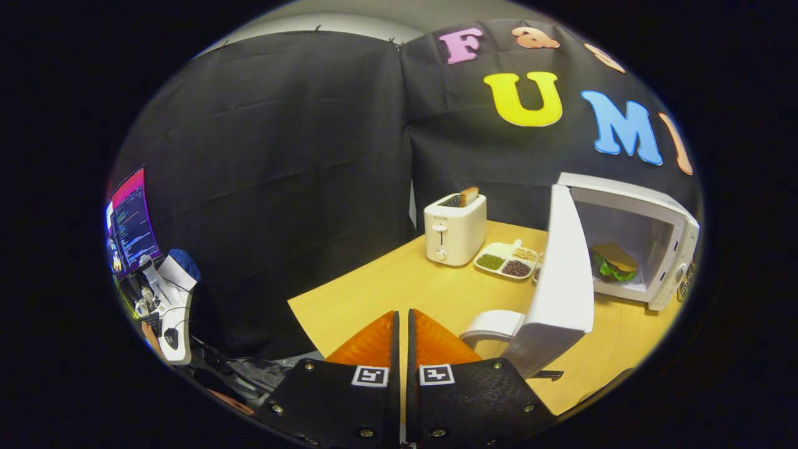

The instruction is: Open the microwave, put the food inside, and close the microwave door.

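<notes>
Sandwich (614, 262) inside open microwave (654, 249), beyond closed, empty gripper (403, 321)

You can't see the near part of the sandwich (614, 262); the open microwave door (561, 274) hides it, along with the near corner of the microwave (654, 237). The door also covers part of the white plate (495, 324) and one end of the divided tray (508, 259). The monitor (128, 221) at far left is too small to read.
</notes>
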{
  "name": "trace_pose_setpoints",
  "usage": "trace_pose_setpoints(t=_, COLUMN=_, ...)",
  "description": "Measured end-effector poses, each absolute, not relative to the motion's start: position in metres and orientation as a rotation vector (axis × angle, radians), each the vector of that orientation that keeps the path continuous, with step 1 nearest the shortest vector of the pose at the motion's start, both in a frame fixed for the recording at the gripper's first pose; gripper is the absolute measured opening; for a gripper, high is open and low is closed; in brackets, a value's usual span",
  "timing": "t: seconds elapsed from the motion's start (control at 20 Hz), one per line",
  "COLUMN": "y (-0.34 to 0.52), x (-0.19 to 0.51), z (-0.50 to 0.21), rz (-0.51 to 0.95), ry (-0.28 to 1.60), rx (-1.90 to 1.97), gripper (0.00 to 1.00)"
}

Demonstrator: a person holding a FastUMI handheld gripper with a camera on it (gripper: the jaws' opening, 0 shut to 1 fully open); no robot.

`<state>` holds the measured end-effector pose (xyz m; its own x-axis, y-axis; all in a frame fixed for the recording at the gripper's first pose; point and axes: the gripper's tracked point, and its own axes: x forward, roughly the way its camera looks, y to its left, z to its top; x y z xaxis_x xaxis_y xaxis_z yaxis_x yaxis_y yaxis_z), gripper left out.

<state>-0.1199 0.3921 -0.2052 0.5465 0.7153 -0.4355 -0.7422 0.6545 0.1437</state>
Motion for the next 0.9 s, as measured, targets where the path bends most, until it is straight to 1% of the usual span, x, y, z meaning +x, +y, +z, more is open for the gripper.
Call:
trace_pose_setpoints(t=0.05, y=0.390, x=-0.119, z=-0.206, rz=0.873, ry=0.501, rx=-0.041, gripper=0.04)
trace_pose_setpoints(t=0.1, y=0.389, x=-0.117, z=-0.207, rz=0.868, ry=0.499, rx=-0.033, gripper=0.01)
trace_pose_setpoints(t=0.25, y=0.372, x=-0.115, z=-0.207, rz=0.841, ry=0.479, rx=-0.081, gripper=0.01)
trace_pose_setpoints(t=0.4, y=0.354, x=-0.114, z=-0.208, rz=0.820, ry=0.500, rx=-0.053, gripper=0.01)
trace_pose_setpoints(t=0.7, y=0.298, x=-0.088, z=-0.213, rz=0.705, ry=0.522, rx=-0.043, gripper=0.01)
trace_pose_setpoints(t=0.9, y=0.260, x=-0.059, z=-0.218, rz=0.624, ry=0.541, rx=-0.044, gripper=0.01)
